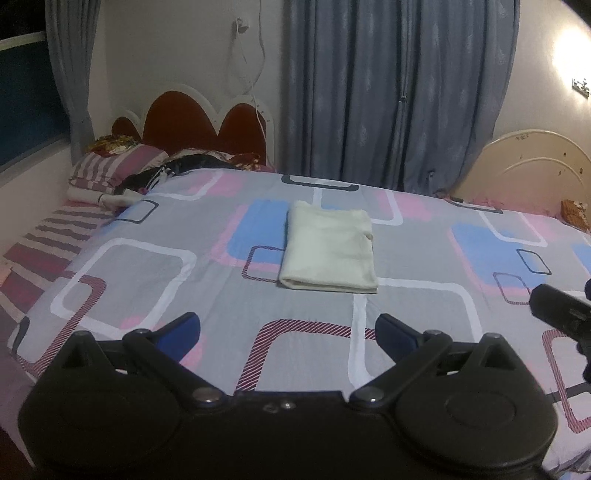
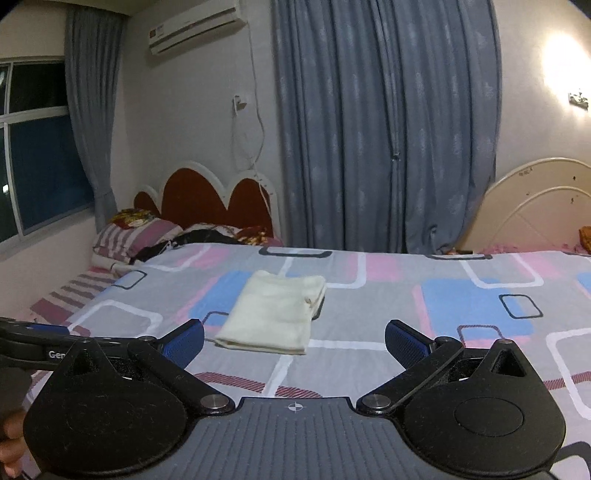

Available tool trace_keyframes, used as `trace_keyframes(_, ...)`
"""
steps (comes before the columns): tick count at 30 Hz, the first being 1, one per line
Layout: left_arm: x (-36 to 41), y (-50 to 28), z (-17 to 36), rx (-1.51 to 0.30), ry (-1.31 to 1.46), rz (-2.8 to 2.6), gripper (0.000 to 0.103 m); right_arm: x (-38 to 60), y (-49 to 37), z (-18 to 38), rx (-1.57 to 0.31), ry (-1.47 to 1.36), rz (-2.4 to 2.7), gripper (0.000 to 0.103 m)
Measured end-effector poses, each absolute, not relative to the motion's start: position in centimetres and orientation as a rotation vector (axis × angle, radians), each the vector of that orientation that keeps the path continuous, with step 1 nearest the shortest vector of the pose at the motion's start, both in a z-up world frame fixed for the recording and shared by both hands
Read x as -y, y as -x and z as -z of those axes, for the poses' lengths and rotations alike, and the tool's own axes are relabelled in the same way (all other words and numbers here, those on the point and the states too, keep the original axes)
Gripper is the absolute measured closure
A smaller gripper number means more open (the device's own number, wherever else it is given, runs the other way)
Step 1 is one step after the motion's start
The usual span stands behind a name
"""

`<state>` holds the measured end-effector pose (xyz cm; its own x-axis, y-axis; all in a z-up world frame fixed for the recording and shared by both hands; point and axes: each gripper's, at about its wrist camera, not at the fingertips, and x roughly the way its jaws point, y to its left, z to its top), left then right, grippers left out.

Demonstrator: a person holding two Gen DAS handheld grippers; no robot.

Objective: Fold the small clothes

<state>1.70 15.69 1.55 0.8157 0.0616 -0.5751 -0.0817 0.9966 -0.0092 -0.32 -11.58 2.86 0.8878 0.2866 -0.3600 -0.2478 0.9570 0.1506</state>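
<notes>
A: In the left wrist view, we see our left gripper (image 1: 288, 326) with its blue pads spread wide and nothing between them, held above the bed (image 1: 177, 280).

B: And the folded cloth (image 1: 328, 249)?

A: It lies flat on the patterned bedspread, ahead of the gripper and well apart from it, a cream rectangle with its folded edge toward us. At the right edge we glimpse part of the right gripper (image 1: 565, 310), too little to judge its jaws from here. Behind the bed hang grey-blue curtains (image 1: 399, 92), and a red headboard (image 1: 195, 122) stands at the far left with striped pillows (image 1: 110, 166) below it.

B: What do we get from the right wrist view?

A: Our right gripper (image 2: 294, 341) also stands wide, holding nothing. The folded cloth (image 2: 275, 312) rests on the bed (image 2: 406, 354) just ahead, slightly left of the gap between the pads. The left gripper's (image 2: 22, 338) dark body pokes in at the left edge. An air conditioner (image 2: 195, 26) is mounted high on the wall.
</notes>
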Motion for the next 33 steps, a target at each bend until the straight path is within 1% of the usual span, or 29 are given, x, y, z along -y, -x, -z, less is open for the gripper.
trace_keyframes(10, -14.8, 0.2, -2.1, -0.579, 0.032, -0.088, 0.002, 12.5, 1.7, -2.8, -0.375, -0.099, -0.301, 0.000)
trace_keyframes(33, -14.3, 0.6, -2.6, -0.563, 0.022, -0.091, 0.002, 14.1, 2.3, -2.6, -0.373, -0.102, -0.300, 0.000)
